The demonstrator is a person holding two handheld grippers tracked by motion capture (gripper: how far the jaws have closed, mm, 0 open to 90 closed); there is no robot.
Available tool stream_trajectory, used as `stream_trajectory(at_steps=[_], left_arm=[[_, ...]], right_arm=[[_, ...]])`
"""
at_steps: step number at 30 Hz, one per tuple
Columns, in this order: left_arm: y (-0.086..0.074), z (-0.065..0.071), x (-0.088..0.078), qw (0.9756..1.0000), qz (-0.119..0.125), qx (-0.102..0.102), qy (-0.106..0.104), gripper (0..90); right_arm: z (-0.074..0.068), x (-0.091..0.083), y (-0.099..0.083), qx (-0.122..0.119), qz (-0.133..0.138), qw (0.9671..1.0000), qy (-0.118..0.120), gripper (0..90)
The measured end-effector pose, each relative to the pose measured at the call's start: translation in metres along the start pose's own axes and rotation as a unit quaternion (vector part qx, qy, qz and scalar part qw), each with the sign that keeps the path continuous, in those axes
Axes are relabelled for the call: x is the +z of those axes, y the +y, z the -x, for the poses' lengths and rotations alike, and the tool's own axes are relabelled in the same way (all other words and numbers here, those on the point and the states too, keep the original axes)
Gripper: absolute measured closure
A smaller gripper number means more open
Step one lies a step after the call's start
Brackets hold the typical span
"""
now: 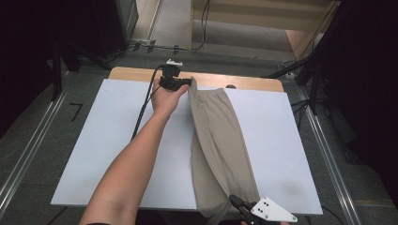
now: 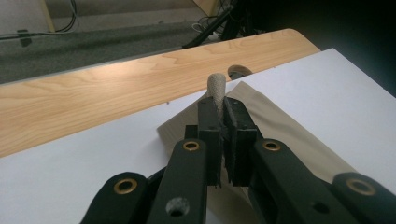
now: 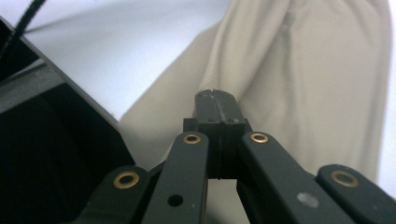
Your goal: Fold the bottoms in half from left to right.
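Note:
A long beige garment [image 1: 220, 140] lies lengthwise on the white board [image 1: 117, 131], one long edge lifted into a ridge. At the far end my left gripper [image 1: 190, 82] is shut on the garment's corner. In the left gripper view a pinched fold of the cloth [image 2: 217, 86] sticks up between the closed jaws of that gripper [image 2: 223, 105]. At the near edge my right gripper [image 1: 233, 200] is shut on the garment's other end. In the right gripper view the beige fabric [image 3: 303, 70] runs out from the tips of the closed jaws of the right gripper [image 3: 216, 95].
The white board lies on a wooden table [image 1: 131, 74] whose bare strip shows along the far side, with a round hole [image 2: 238, 71] in it. The left gripper's black cable [image 1: 143, 110] trails over the board. Dark stands and cables [image 1: 300, 70] surround the table.

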State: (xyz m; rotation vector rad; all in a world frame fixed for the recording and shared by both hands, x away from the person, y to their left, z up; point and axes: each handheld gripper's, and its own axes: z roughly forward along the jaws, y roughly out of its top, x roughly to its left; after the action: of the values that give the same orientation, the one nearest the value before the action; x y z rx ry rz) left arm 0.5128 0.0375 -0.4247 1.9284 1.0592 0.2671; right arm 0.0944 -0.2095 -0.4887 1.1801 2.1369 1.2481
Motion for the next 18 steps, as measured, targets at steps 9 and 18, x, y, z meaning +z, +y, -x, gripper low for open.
stream_trajectory(at_steps=[9, 18], left_arm=[[0.008, 0.021, 0.039, 0.9998, -0.013, 0.011, -0.004, 87.2], [0.016, 0.051, 0.084, 0.9989, -0.023, 0.039, -0.014, 87.2]], right_arm=[[0.019, -0.011, -0.013, 0.018, -0.007, 0.9996, -0.021, 88.7], [0.034, -0.021, -0.022, 0.05, -0.015, 0.9967, -0.063, 88.6]])
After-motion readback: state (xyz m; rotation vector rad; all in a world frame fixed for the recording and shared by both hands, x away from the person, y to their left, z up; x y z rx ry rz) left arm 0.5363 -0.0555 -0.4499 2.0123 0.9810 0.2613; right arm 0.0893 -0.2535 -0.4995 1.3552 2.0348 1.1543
